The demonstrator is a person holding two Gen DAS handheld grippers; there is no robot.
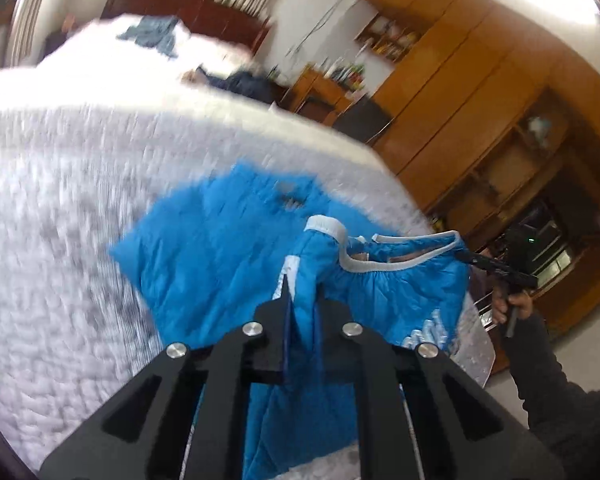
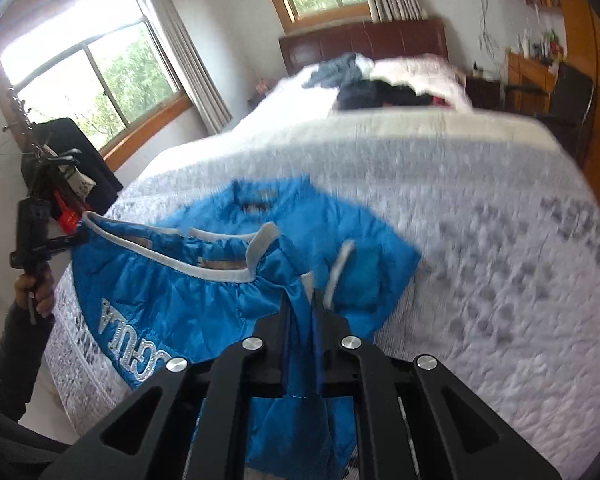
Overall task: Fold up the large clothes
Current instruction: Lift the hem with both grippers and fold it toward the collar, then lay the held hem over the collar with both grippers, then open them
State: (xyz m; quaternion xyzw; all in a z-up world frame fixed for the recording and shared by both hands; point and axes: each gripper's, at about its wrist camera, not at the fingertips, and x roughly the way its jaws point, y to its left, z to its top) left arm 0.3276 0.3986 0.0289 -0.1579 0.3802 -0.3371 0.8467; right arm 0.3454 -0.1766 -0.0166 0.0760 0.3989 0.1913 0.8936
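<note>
Left wrist view close over its tool [image 1: 302,292], facing bed [image 1: 60,220], wardrobe at 2 o'clock; right wrist view likewise, windows at 10 o'clock; both share the blue garment [image 1: 204,240].

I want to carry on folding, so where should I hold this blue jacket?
Keep hold of the blue jacket at its white-trimmed top edge, one corner per side, coming from the bed's foot. Both the left hand-held gripper and right hand-held gripper already pinch fabric there, stretching that edge while the rest lies flat.
</note>
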